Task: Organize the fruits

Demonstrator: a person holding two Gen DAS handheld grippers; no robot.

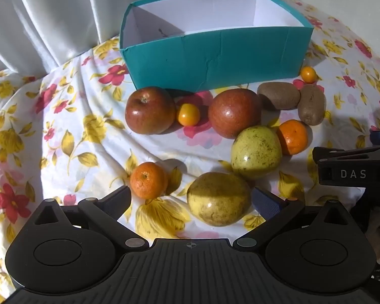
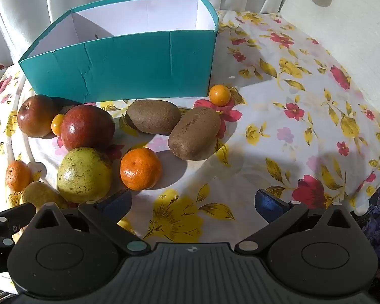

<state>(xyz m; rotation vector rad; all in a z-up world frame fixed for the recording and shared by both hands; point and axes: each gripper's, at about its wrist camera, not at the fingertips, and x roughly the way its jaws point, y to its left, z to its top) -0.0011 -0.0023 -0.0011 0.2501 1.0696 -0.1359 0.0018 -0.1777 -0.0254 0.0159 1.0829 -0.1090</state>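
Fruit lies on a floral cloth before a teal box [image 1: 215,60] with a white, empty inside. Two red apples [image 1: 150,110] [image 1: 234,112], two brown kiwis [image 2: 153,120] [image 2: 195,133], two mandarins [image 1: 148,180] [image 2: 140,168], two yellow-green fruits [image 1: 219,198] [image 1: 255,152] and two small orange berries [image 1: 188,114] [image 2: 220,95] are spread out. My left gripper [image 1: 191,200] is open, its fingers either side of the nearer yellow-green fruit without touching it. My right gripper [image 2: 193,201] is open over bare cloth, right of the fruit.
The teal box [image 2: 124,63] stands at the back against a white curtain [image 1: 50,12]. The floral cloth [image 2: 304,101] reaches far to the right, up to a pale wall. The right gripper's body [image 1: 354,169] shows at the left wrist view's right edge.
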